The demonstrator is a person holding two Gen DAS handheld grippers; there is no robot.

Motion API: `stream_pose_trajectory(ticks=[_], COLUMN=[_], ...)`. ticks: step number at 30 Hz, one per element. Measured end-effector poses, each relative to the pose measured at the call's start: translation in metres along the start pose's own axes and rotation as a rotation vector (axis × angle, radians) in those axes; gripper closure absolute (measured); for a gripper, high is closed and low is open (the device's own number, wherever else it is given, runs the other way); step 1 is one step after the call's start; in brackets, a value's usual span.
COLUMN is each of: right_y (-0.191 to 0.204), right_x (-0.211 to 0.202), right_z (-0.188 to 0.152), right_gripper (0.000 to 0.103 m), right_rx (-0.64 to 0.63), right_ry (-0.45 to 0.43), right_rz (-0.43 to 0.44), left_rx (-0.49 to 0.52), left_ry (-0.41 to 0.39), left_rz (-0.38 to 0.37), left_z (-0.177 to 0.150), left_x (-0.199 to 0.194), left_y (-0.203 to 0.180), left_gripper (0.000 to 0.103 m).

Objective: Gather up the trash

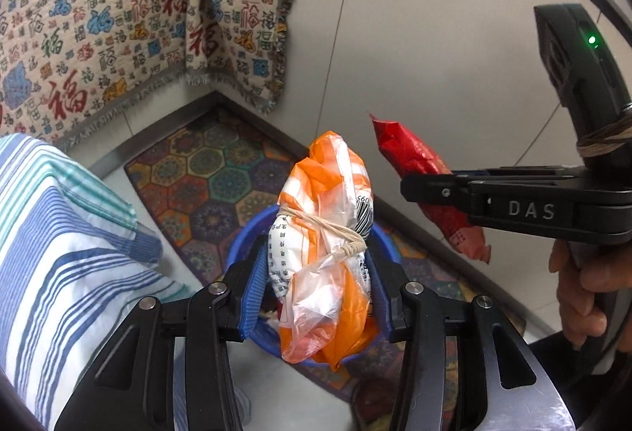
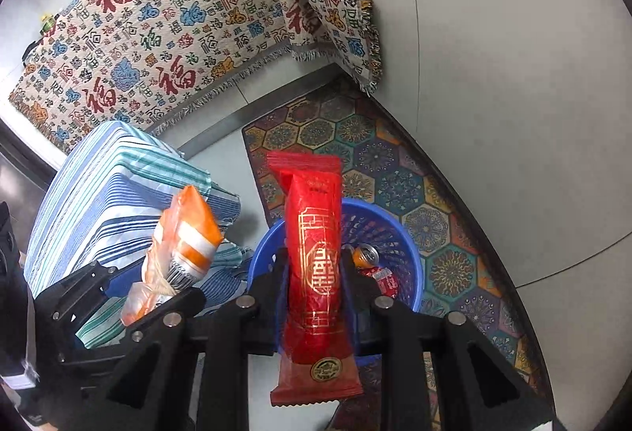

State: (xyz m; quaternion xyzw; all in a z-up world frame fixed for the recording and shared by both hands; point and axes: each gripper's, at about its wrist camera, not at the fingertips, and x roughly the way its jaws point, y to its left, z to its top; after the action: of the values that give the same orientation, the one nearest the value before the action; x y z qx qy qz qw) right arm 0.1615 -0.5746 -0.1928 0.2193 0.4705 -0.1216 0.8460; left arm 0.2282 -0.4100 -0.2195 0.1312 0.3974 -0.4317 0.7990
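Right wrist: red wrapper (image 2: pixel 314 273) clamped in right tool (image 2: pixel 314 269), above blue basket (image 2: pixel 410 253).

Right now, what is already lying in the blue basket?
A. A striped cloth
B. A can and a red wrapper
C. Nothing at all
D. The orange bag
B: the right wrist view shows a can and a red wrapper inside the blue basket.
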Motion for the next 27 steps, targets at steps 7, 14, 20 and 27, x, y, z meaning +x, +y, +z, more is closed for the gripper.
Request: stream_pose_trajectory(ticks=[7,14,20,27], right_y=[-0.009,-0.017,-0.012,0.013], right_x=[0.006,-0.021,-0.071,-0.15], right_z=[0.006,0.003,-0.027,-0.104], right_gripper=[0.048,0.048,0.024,0.0], right_rx=[0.039,0.039,0.035,0.021], right_ry=[-0.012,-0.089,-0.13,-0.206], right_rz=[-0.004,-0.035,-0.09,-0.179], left_rx=[-0.021,-0.076,-0.047,0.008], left_ry=[-0.003,-0.05,-0.082,-0.103], left_rz=[-0.007,0.041,0.071,0.149], left_z=[0.007,0.014,0.011,-0.03], left_x=[0.019,-0.012,-0.081,-0.157], left_y=[0.008,0.015,0.0,-0.026], left_gripper=[0.033,0.023,0.0,0.0])
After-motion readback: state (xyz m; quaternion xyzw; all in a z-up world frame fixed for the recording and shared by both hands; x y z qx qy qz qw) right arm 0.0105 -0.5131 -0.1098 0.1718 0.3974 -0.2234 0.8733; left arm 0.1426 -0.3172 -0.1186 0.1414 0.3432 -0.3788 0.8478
